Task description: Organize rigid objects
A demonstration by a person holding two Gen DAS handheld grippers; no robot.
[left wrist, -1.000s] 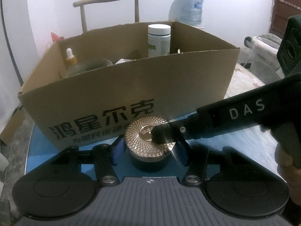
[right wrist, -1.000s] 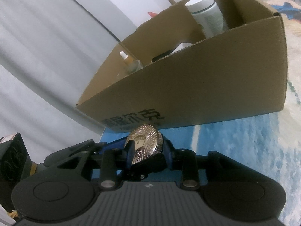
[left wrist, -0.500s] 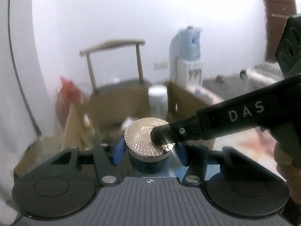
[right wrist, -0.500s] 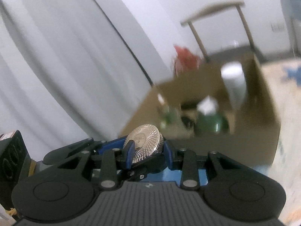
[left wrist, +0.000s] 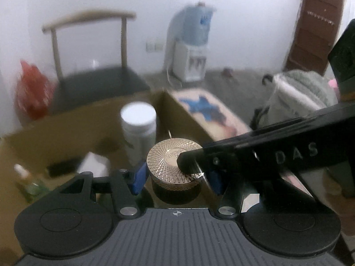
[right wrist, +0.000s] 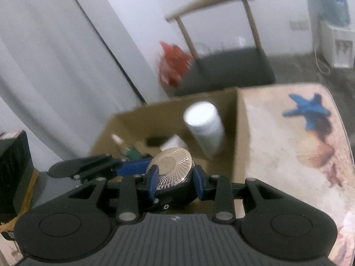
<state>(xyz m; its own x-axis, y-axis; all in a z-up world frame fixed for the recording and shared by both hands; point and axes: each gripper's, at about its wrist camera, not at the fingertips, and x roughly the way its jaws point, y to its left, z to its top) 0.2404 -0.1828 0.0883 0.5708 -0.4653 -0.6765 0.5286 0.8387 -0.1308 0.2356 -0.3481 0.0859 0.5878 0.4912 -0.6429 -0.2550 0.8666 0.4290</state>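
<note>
The gold-lidded jar point(left wrist: 175, 168) is pinched by both the left gripper point(left wrist: 176, 177) and right gripper point(right wrist: 175, 181), the cardboard box point(right wrist: 240, 133) seen toward twelve o'clock.

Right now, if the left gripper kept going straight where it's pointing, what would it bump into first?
Probably the white-capped bottle standing in the cardboard box. The left gripper, gripping the gold-lidded jar together with the right gripper, points toward it, though blur makes depth uncertain.

Jar point(left wrist: 175, 168) between both grippers, above cardboard box point(left wrist: 66, 128); bottle point(left wrist: 138, 130) inside box; chair point(left wrist: 93, 66) behind
</note>
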